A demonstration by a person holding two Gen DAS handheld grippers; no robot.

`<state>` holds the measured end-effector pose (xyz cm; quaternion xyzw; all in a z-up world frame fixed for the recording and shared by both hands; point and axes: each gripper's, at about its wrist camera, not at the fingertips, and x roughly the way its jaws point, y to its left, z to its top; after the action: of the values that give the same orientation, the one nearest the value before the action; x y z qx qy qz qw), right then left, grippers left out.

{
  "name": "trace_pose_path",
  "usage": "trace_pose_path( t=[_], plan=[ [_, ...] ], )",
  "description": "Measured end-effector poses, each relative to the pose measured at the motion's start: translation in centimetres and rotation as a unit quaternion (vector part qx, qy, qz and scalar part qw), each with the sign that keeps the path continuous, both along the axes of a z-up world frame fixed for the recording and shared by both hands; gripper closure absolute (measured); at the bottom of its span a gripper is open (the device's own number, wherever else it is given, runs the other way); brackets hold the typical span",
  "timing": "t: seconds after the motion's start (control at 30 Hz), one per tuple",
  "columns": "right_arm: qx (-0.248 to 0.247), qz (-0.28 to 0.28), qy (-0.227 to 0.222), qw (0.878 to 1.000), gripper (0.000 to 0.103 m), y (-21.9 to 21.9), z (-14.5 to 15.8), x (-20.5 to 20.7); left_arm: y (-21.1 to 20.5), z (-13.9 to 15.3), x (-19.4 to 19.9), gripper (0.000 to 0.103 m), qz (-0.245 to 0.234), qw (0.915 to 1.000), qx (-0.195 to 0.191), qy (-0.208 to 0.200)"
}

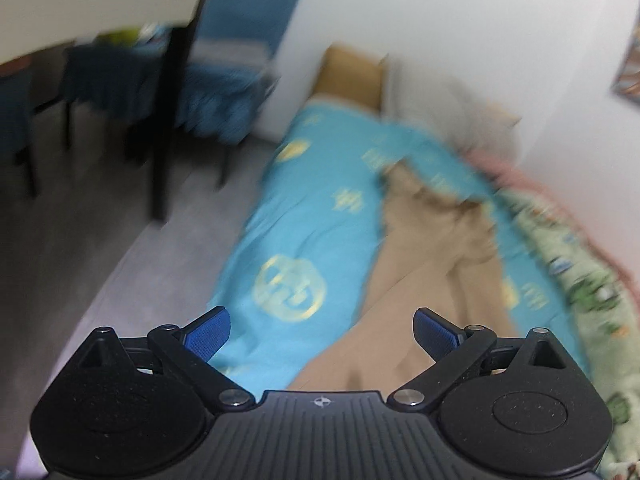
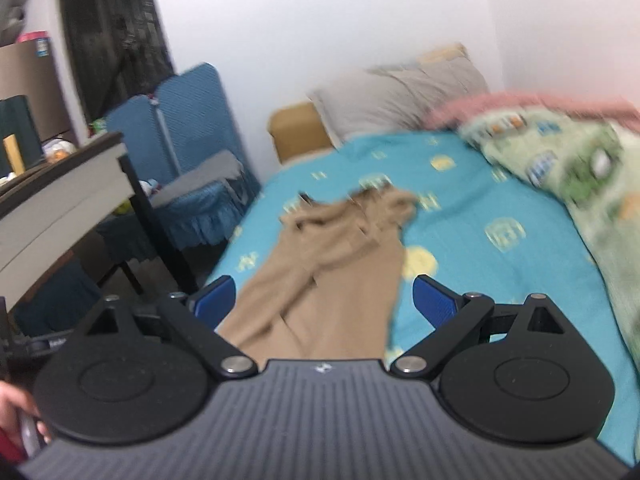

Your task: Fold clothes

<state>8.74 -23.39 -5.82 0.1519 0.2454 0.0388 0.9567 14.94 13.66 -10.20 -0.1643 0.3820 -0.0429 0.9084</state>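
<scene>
A tan garment (image 1: 432, 248) lies rumpled lengthwise on a bed with a turquoise patterned sheet (image 1: 312, 208). It also shows in the right wrist view (image 2: 332, 264), its crumpled end pointing toward the pillow. My left gripper (image 1: 322, 330) is open and empty, above the near end of the garment and the sheet. My right gripper (image 2: 324, 300) is open and empty, above the garment's near end. Both views are motion-blurred.
A green patterned blanket (image 2: 580, 176) with a pink edge lies along the bed's right side. A grey pillow (image 2: 400, 96) and a brown headboard (image 2: 296, 128) are at the far end. A desk (image 2: 64, 200) and blue chairs (image 2: 200, 176) stand left of the bed.
</scene>
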Motion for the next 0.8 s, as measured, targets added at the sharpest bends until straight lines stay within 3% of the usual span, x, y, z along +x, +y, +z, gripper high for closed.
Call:
trace_pose_path(
  t=[0.07,0.13,0.2,0.37,0.6,0.8],
  plan=[
    [0.017,-0.007,0.008,1.000,0.006,-0.7,-0.3,-0.2,0.9,-1.0,0.3,0.009,0.007,0.9987,-0.014,0.049],
    [0.037,-0.013,0.010,0.999,0.006,-1.3,-0.5,-0.2,1.6,-2.3,0.2,0.022,0.025,0.9950,-0.021,0.094],
    [0.061,-0.014,0.011,0.998,0.006,-1.8,-0.8,0.0,1.8,-3.4,0.1,0.028,0.038,0.9914,-0.013,0.124],
    [0.090,-0.016,0.023,0.996,0.006,-2.6,-1.6,-0.2,2.5,-4.3,0.4,0.032,0.059,0.9874,-0.012,0.146],
    [0.120,-0.016,0.033,0.992,0.006,-3.4,-2.1,-0.4,3.3,-6.1,0.7,0.048,0.098,0.9729,-0.037,0.206],
    [0.132,-0.011,0.044,0.990,0.006,-3.6,-2.6,-0.1,3.6,-7.3,0.7,0.046,0.101,0.9620,-0.073,0.243]
  ],
)
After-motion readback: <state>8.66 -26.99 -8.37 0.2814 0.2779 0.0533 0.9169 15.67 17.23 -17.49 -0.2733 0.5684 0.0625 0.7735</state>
